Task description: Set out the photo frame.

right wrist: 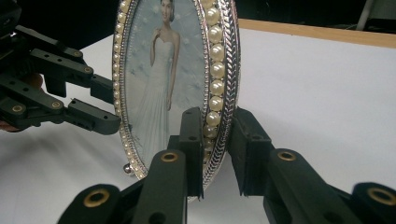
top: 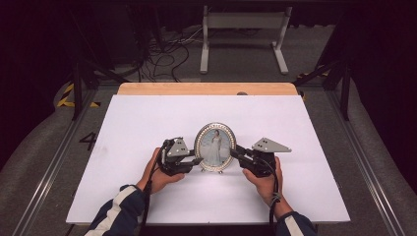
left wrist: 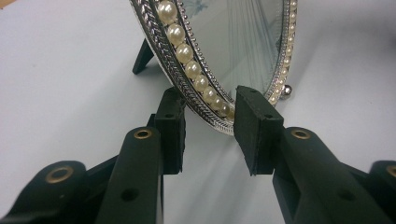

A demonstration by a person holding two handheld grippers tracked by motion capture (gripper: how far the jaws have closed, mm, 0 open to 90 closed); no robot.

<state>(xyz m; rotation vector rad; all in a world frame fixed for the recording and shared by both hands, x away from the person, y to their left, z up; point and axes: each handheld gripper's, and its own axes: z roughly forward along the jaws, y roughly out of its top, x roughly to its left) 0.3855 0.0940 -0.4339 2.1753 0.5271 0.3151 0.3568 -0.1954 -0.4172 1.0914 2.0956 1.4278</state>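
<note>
**Spotter:** Where's the frame sitting for you?

**Operator:** The oval photo frame [top: 215, 146] stands upright near the front middle of the white table [top: 147, 123], propped on its back stand, a small ball foot showing at its lower edge. I've got one gripper on each side of it. My left gripper [top: 193, 161] straddles the lower left rim; in the left gripper view the pearl border [left wrist: 192, 69] runs between the jaws, with a gap showing on both sides, so I'd call that claw apart around the rim, not clamped.

**Spotter:** And the right?

**Operator:** The right gripper [right wrist: 215, 149] brackets the rim [right wrist: 224, 93] too. The front pad lies against the pearls, the back pad looks just off the metal. I read it as around the edge, not squeezing.

**Spotter:** How will it handle?

**Operator:** Stiff metal-look rim, so it won't flex, but I'd guess it's slick, and the glazed front is fragile. Probably light, and tippy on that thin stand. I'd grip the braided rim low on both sides, pads flat on front and back edge, clear of the glass, and squeeze gently so the pearls don't pop.
</note>
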